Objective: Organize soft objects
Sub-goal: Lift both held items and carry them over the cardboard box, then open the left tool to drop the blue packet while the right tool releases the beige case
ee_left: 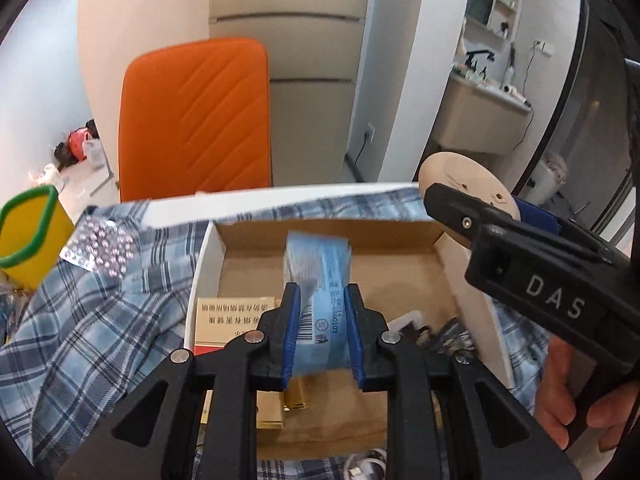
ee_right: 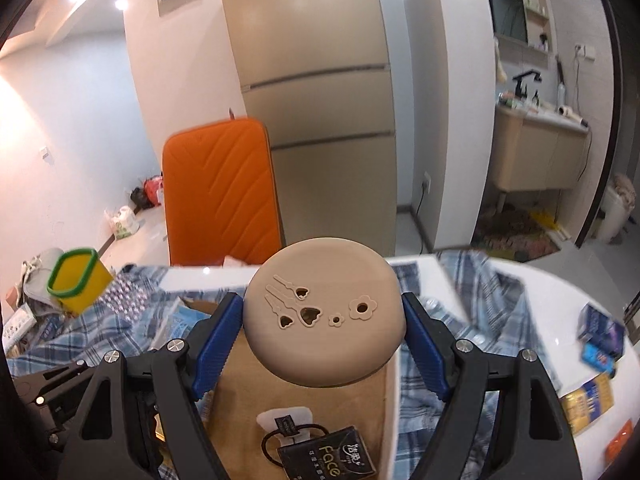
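A: Where does the left wrist view look?
B: Close, down into the cardboard box (ee_left: 328, 432).
A: And the right?
B: Higher, same heading; both share the orange chair (ee_left: 196, 120) and fridge (ee_right: 320, 100).

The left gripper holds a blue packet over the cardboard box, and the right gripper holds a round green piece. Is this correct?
Not entirely. The round piece in the right gripper is beige, not green, as the right wrist view shows. The rest holds: the left gripper grips a blue packet over the cardboard box.

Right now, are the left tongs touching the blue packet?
Touching. The left wrist view shows the left tongs with both blue pads pressed against the blue packet, held above the cardboard box.
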